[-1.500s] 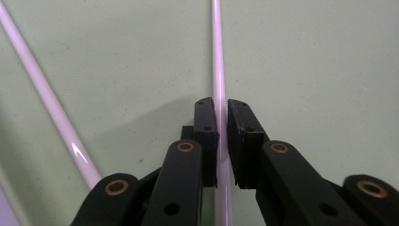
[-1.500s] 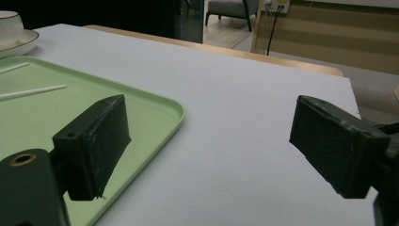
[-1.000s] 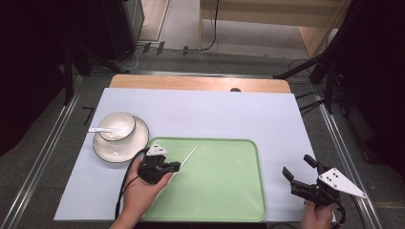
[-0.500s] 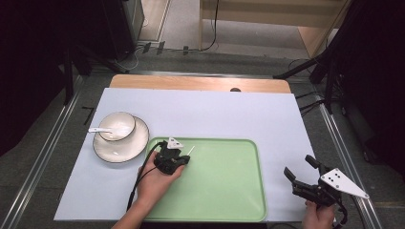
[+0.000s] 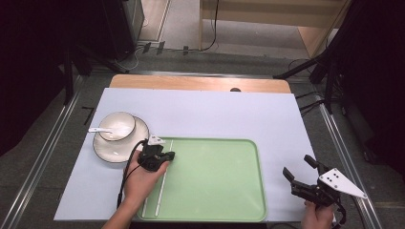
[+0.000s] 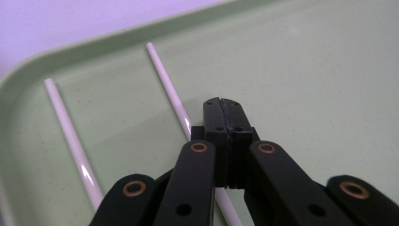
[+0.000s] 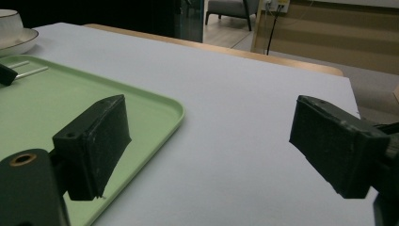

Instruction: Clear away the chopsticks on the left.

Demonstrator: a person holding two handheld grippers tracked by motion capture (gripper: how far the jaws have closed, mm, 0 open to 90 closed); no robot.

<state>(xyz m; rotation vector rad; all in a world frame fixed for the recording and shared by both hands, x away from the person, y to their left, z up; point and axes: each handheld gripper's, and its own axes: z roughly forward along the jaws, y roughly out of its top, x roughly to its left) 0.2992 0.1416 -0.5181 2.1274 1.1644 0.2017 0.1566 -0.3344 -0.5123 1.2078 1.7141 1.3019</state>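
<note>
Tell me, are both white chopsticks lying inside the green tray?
Yes, both chopsticks lie side by side on the floor of the green tray, near its rim.

Your high view looks down over the whole table; both gripper views sit low and close, and all three share the green tray [image 5: 215,191] [image 6: 306,70] [image 7: 56,99].

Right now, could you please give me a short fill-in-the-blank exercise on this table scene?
1. Two white chopsticks lie in the green ____.
2. The left gripper has its jaws ____.
3. The bowl stands on a ____.
4. The right gripper, off the tray, has its jaws ____.

Missing words: tray; shut; saucer; open
</note>
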